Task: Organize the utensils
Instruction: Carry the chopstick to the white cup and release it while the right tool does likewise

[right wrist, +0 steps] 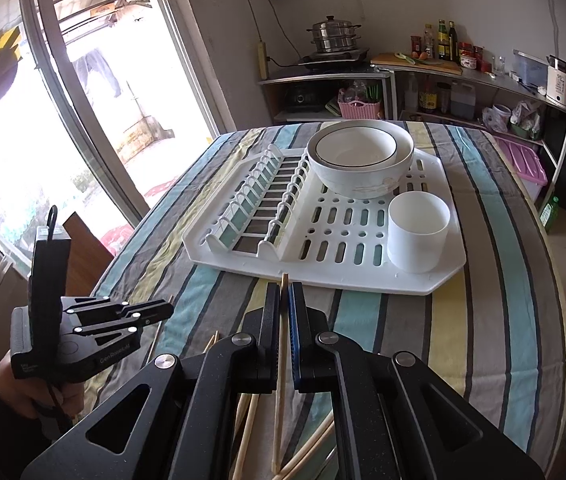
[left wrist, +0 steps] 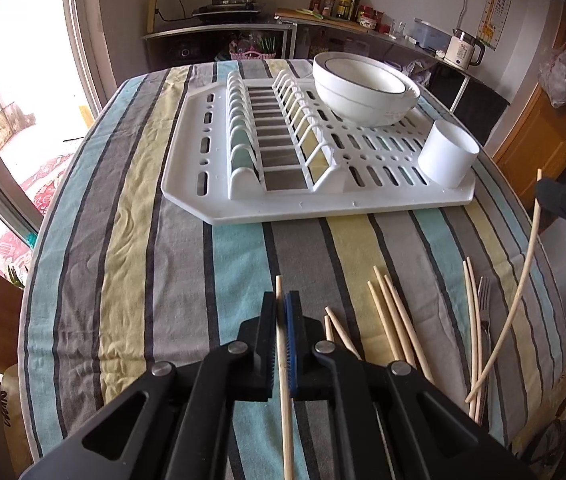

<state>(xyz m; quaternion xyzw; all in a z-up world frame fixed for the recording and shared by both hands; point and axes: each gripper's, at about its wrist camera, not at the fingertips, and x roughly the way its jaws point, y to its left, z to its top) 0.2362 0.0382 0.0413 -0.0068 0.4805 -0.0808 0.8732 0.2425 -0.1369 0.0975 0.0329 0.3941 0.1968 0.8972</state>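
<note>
My left gripper [left wrist: 282, 298] is shut on a pale wooden chopstick [left wrist: 285, 400], whose tip pokes out just past the pads. It hangs over the striped tablecloth, short of the white dish rack [left wrist: 211, 204]. My right gripper [right wrist: 283, 294] is likewise shut on a second chopstick [right wrist: 280, 408], held in front of the rack's [right wrist: 439, 284] near edge. A white cylindrical cup [right wrist: 419, 232] stands upright on the rack's near right corner. Several loose chopsticks [left wrist: 397, 324] and a metal fork [left wrist: 485, 304] lie on the cloth to the right of the left gripper.
Two stacked white bowls [left wrist: 363, 92] sit on the rack behind the cup [left wrist: 447, 156]. The plate slots [left wrist: 279, 140] on the rack's left hold nothing. A hand [right wrist: 23, 384] carries the left gripper [right wrist: 163, 310] near the table's left edge. Beyond are a counter, kettle and glass door.
</note>
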